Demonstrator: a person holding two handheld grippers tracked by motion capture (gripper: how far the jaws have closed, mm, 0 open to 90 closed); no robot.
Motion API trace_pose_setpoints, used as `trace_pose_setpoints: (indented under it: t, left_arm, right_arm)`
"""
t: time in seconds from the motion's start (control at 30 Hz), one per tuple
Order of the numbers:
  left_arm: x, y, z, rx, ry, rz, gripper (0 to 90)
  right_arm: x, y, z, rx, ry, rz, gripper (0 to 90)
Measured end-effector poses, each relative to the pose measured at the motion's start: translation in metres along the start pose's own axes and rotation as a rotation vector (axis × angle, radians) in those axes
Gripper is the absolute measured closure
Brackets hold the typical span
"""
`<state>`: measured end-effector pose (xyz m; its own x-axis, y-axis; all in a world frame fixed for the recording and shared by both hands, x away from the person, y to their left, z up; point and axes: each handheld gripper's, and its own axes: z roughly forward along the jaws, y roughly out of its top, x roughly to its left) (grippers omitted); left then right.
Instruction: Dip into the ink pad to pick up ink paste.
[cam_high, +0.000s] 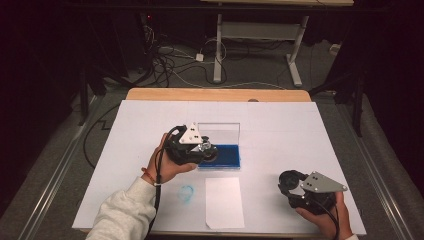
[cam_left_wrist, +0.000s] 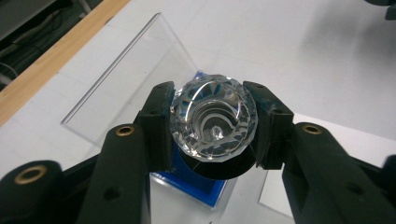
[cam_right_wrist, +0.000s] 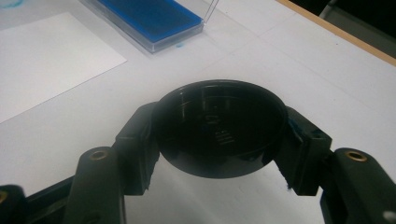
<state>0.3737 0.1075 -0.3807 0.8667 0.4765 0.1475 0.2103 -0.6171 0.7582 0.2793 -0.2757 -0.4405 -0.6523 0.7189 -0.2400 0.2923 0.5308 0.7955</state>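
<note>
Over the open blue ink pad (cam_high: 226, 155) at mid-table, the left gripper (cam_left_wrist: 214, 123) grips a faceted clear-topped stamp (cam_left_wrist: 214, 119) between its jaws, while near the table's right front corner the right gripper (cam_right_wrist: 219, 133) is clamped on a black round cap (cam_right_wrist: 219, 127), beside a white paper sheet (cam_high: 224, 202).

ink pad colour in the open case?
Blue ink pad, clearest in the right gripper view.

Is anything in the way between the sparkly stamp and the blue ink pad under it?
Nothing visible. The left gripper holds the crystal-topped stamp right above the blue ink pad. The pad's clear lid stands open behind it. The white paper lies nearer the person.
</note>
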Motion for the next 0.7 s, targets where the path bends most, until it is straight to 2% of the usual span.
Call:
trace_pose_setpoints:
  t: [0.43, 0.7]
  left_arm:
    - [-0.003, -0.016, -0.017, 0.019, 0.020, -0.006, 55.1]
    - [-0.001, -0.029, -0.030, 0.022, 0.031, -0.038, 55.1]
  right_arm:
    - [0.000, 0.001, -0.002, -0.007, 0.002, -0.004, 38.6]
    - [0.001, 0.001, -0.001, -0.006, 0.007, 0.000, 38.6]
